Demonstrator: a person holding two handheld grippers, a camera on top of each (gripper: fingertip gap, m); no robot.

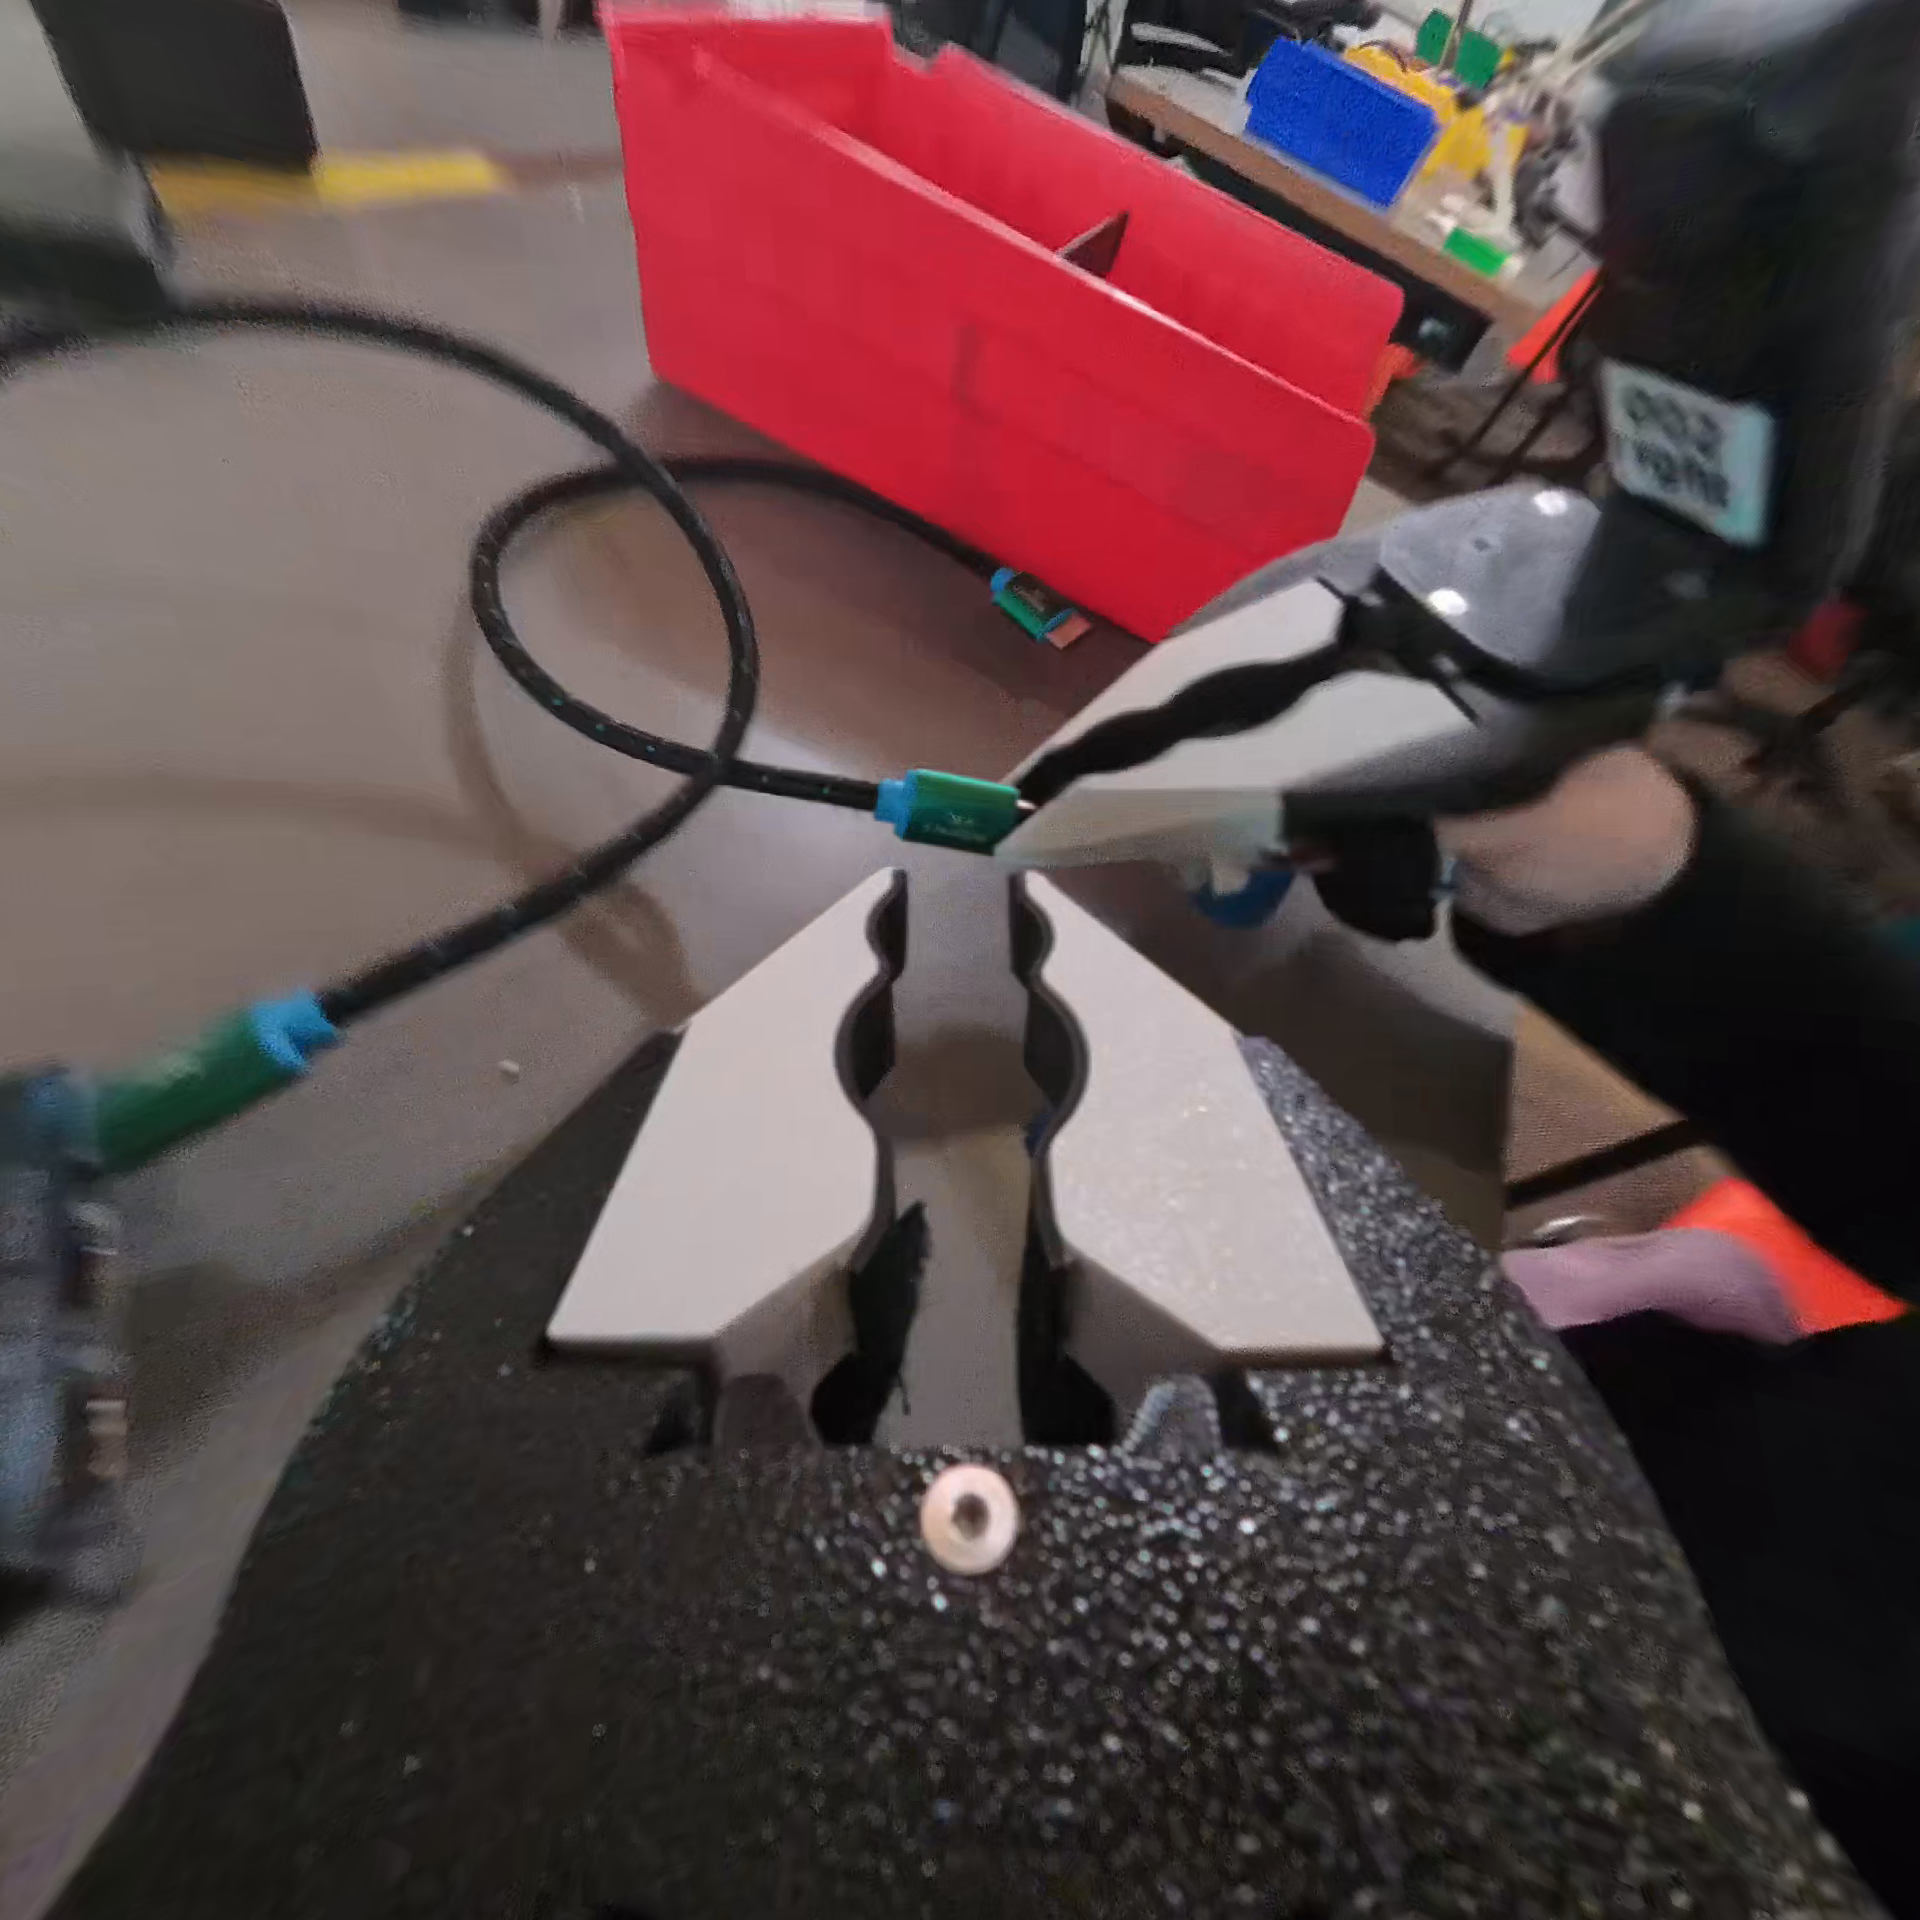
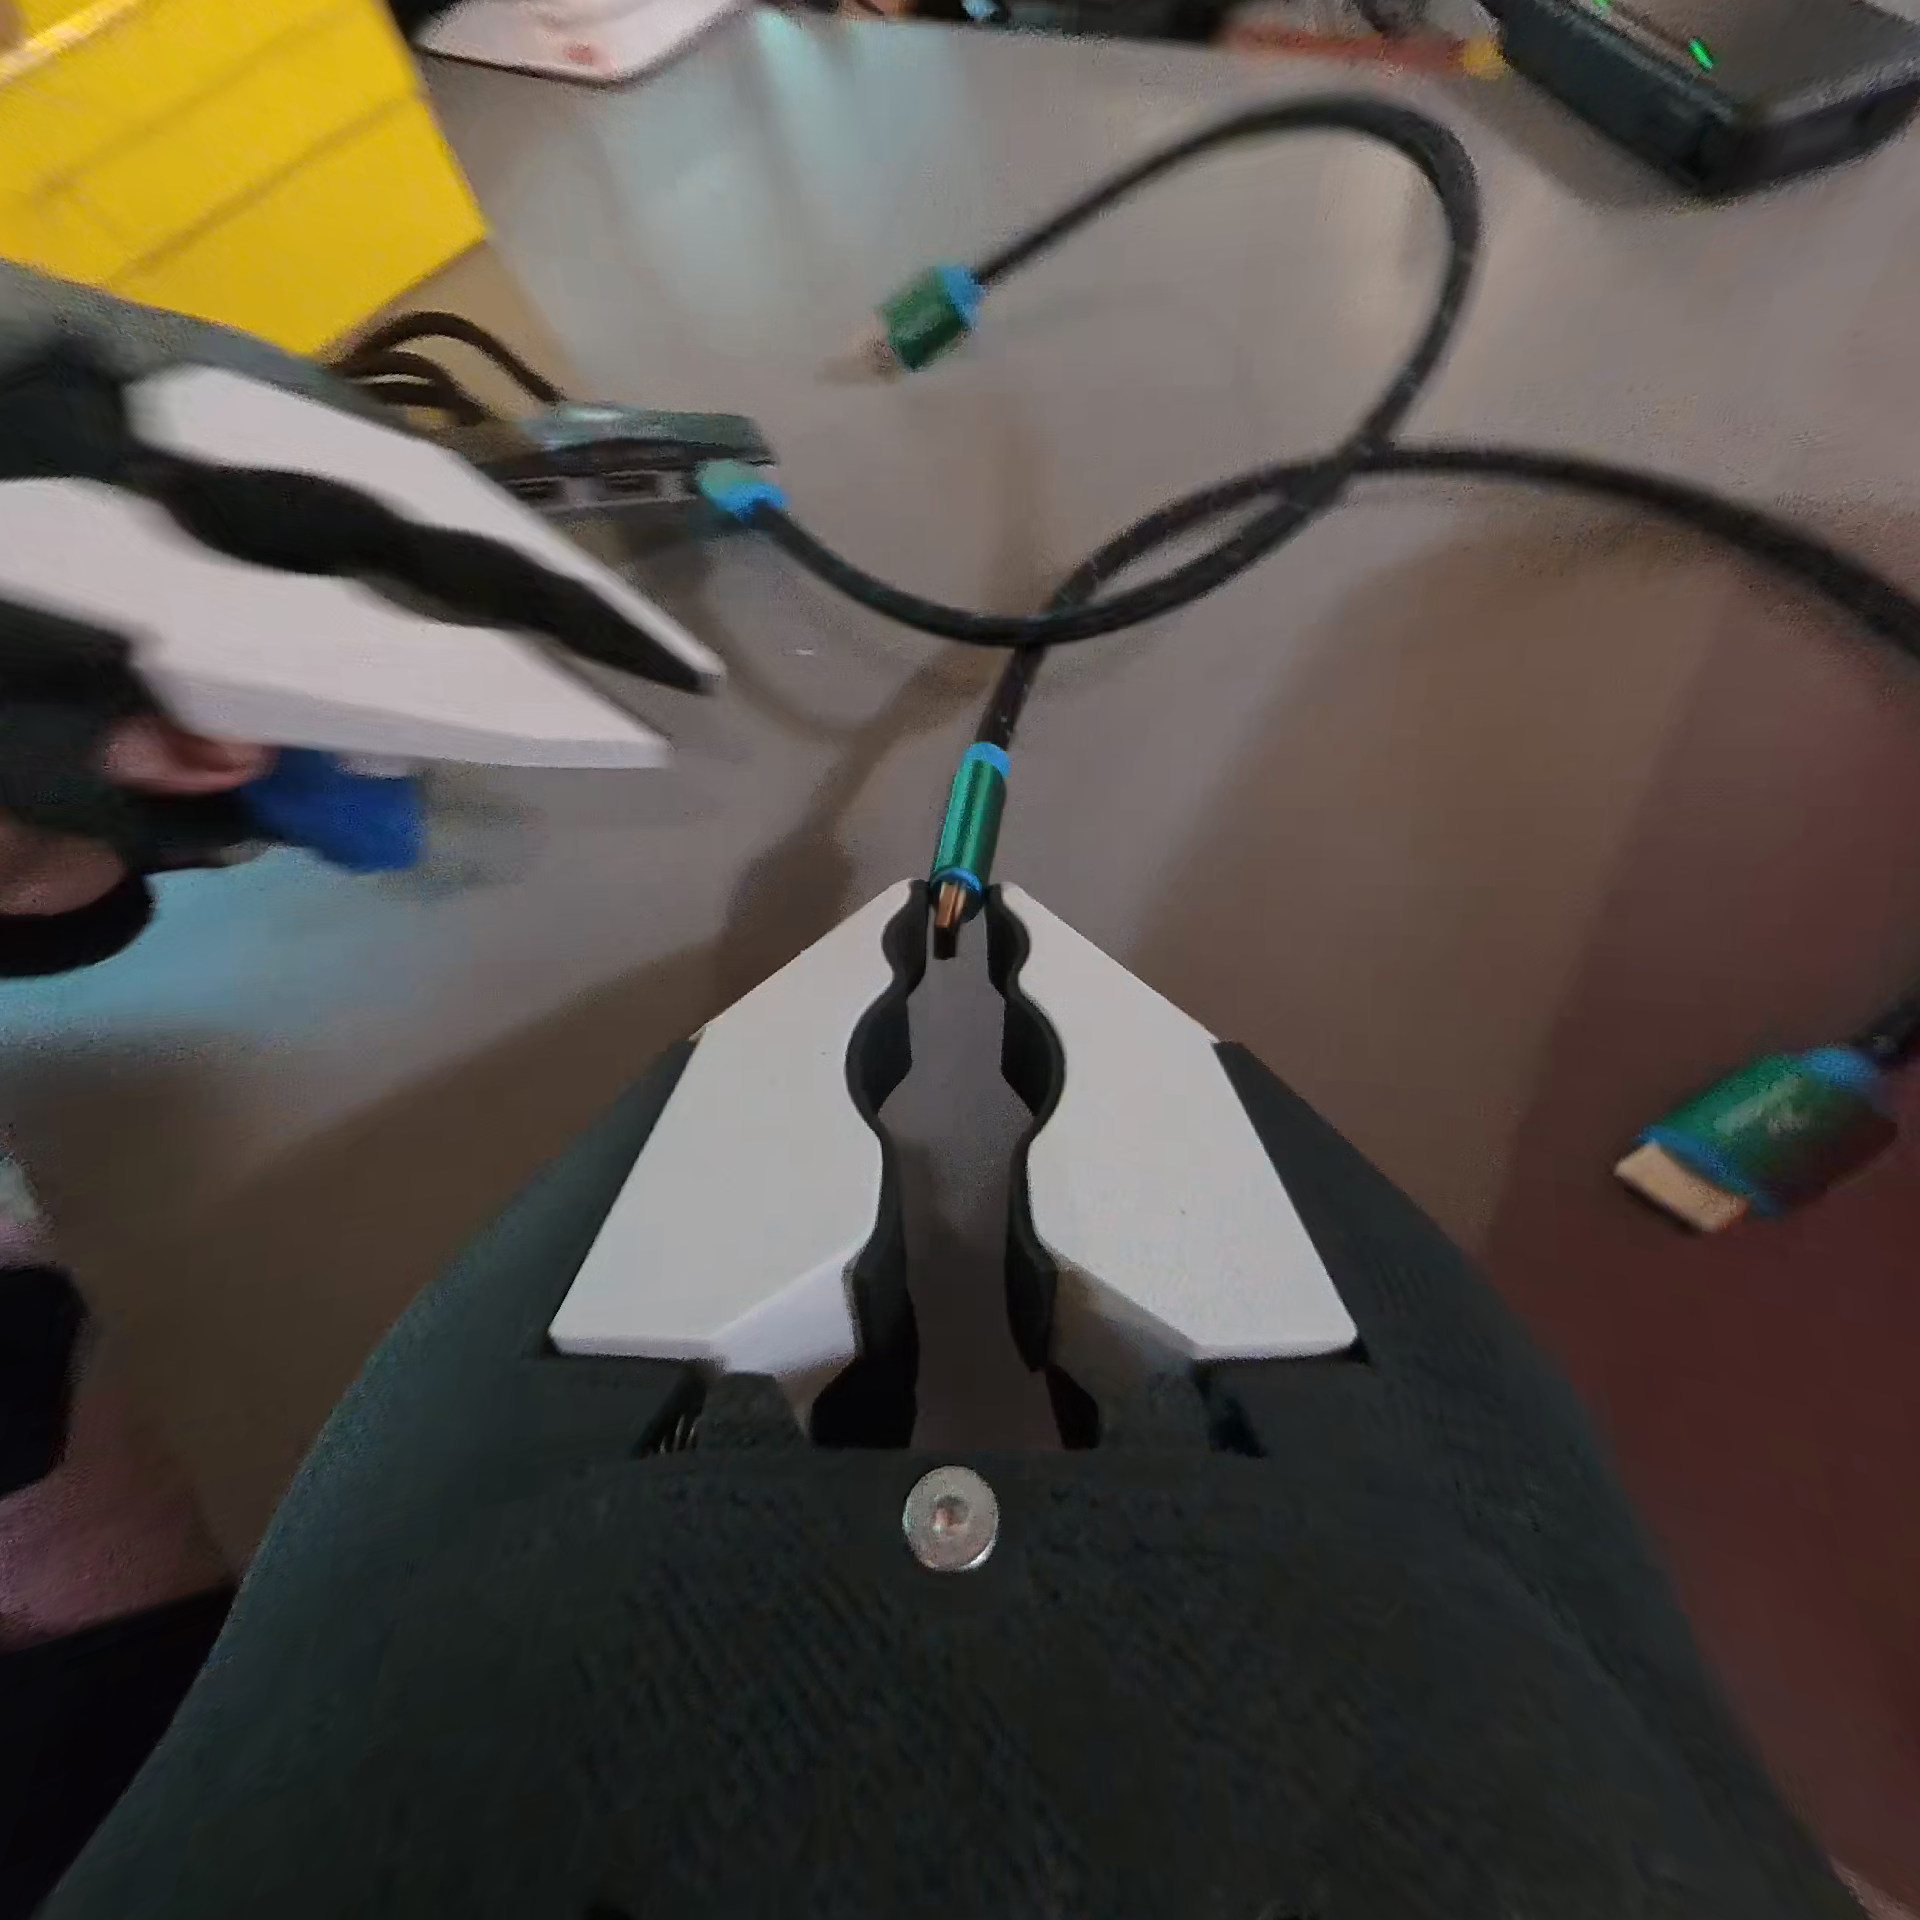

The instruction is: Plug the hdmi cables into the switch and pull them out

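My right gripper (image 2: 954, 899) is shut on the front end of a green HDMI plug (image 2: 966, 821) with blue ends; its gold tip sits between the pads and its black braided cable (image 2: 1195, 540) runs away over the table. The left wrist view shows the same grasp on the plug (image 1: 951, 816), with the right gripper (image 1: 1013, 821) coming in from the right. My left gripper (image 1: 961, 883) is open with a narrow gap and nothing in it, just below that plug. The dark switch (image 2: 623, 457) lies behind the left gripper (image 2: 686, 717), with one plug (image 2: 738, 494) at its side.
Loose green plugs lie on the table (image 2: 925, 317) (image 2: 1766, 1132), and one by the red bin (image 1: 1029, 608). The red bin (image 1: 987, 312) stands at the back, a yellow box (image 2: 208, 156) at the far left, and a black device (image 2: 1714, 94) at the far right. Another plug (image 1: 197, 1091) shows blurred at the lower left. About 5 cm separates my left fingertips from my right. Both grippers' tips are roughly 35 cm from the black device (image 2: 1714, 94).
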